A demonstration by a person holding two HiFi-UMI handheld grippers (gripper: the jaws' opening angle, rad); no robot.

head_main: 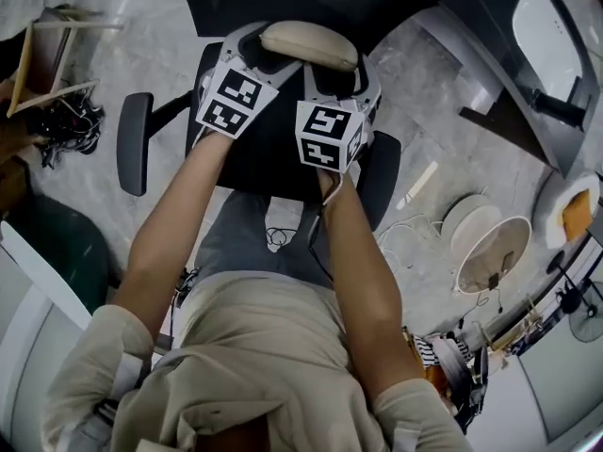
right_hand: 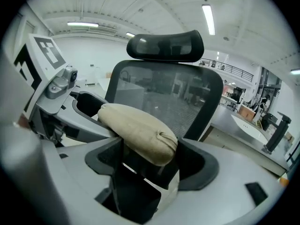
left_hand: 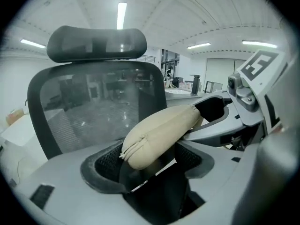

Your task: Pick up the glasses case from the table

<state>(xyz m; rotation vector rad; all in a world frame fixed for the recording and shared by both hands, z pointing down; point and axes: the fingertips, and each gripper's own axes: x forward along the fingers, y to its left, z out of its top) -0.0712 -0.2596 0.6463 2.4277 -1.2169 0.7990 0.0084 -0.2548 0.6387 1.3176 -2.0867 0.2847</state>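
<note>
**Pale-sleeved arms hold one glasses case between two grippers**

Sleeves of a pale shirt (head_main: 94,365) fill the bottom of the head view, and two bare forearms reach forward from them and converge over a dark office chair (head_main: 273,153). One glasses case (head_main: 309,43) is up off any table, held in the air above the chair seat and in front of its mesh back (left_hand: 98,107). It is a soft, beige, fabric-covered pouch, long and rounded, with a stitched seam gathered at each end.

The left gripper (head_main: 250,56) is clamped on one end of the case (left_hand: 159,135), its dark padded jaws pressed against the fabric in the left gripper view (left_hand: 147,165). The right gripper (head_main: 344,72) is closed on the other end (right_hand: 136,130), seen between its jaws in the right gripper view (right_hand: 150,168). Both grippers sit side by side, close together, each topped by a marker cube.

Count: one case, two grippers, two marker cubes, one chair with two armrests and one headrest (right_hand: 165,46), on a grey marbled floor (head_main: 452,139).
</note>
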